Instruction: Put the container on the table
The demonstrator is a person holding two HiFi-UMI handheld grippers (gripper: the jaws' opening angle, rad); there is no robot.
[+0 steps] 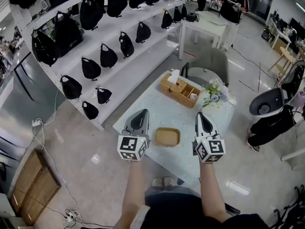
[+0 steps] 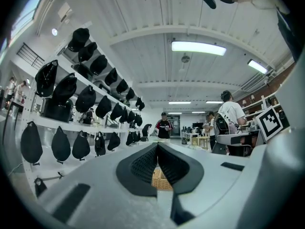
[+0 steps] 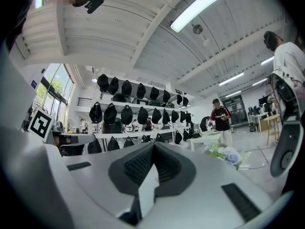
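A shallow tan container [image 1: 167, 136] rests on the pale table [image 1: 155, 106], near its front edge. In the head view it lies between my two grippers. My left gripper [image 1: 141, 112] hovers just left of it, jaws shut with nothing in them. On the container's other side, my right gripper [image 1: 202, 114] is also shut and empty. The left gripper view shows the left gripper [image 2: 157, 145] with its pads pressed together, and a bit of wicker basket [image 2: 159, 180] below them. Closed pads also show on the right gripper [image 3: 153, 145] in the right gripper view.
A wicker basket [image 1: 180, 89] with a tissue box and a small bunch of flowers [image 1: 214, 95] stand at the table's far side. A grey chair [image 1: 208, 66] is behind the table. White shelves with black bags [image 1: 108, 56] run along the left. A person [image 1: 233, 4] stands at the back.
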